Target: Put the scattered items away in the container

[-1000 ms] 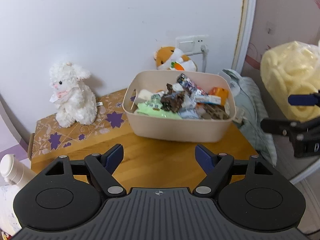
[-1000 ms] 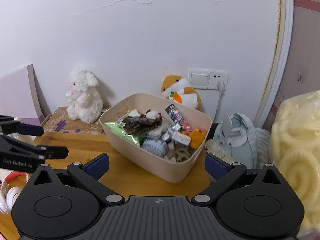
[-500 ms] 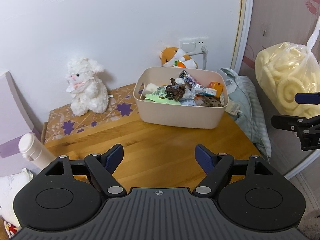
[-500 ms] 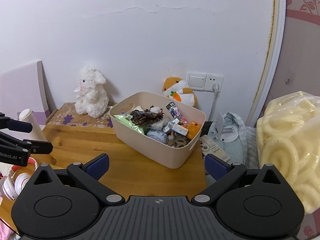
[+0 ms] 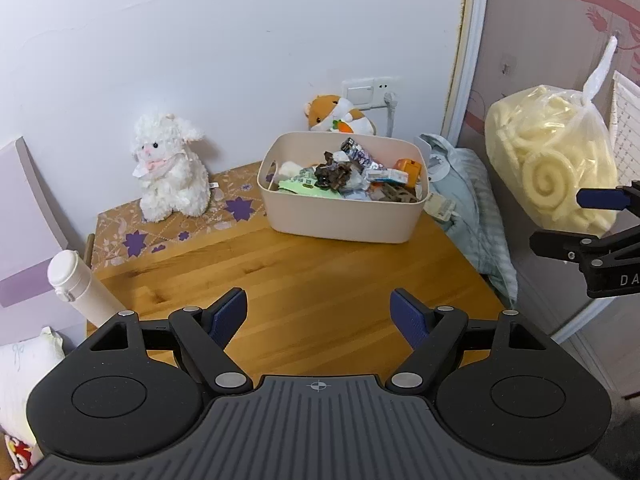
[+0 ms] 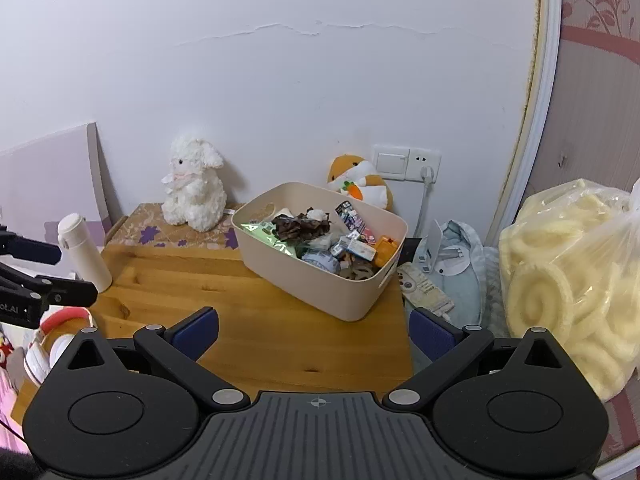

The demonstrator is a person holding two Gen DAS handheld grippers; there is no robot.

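Note:
A beige plastic bin (image 5: 344, 222) stands at the back of the wooden table (image 5: 304, 280), filled with snack packets and small items (image 5: 352, 176). It also shows in the right wrist view (image 6: 320, 280). My left gripper (image 5: 318, 314) is open and empty, held well back from the bin above the table's front. My right gripper (image 6: 314, 330) is open and empty, also far back from the bin. Each gripper shows at the edge of the other's view.
A white plush lamb (image 5: 170, 168) sits on a patterned box (image 5: 168, 228) at back left. An orange hamster plush (image 5: 340, 114) is behind the bin. A white bottle (image 5: 80, 288) stands at the left. A bag of yellow puffs (image 5: 548, 160) hangs right. Blue-grey cloth (image 5: 468, 200) lies beside the table.
Both grippers have pulled back and up from the bin, which now looks smaller and farther. Both stay open and empty.

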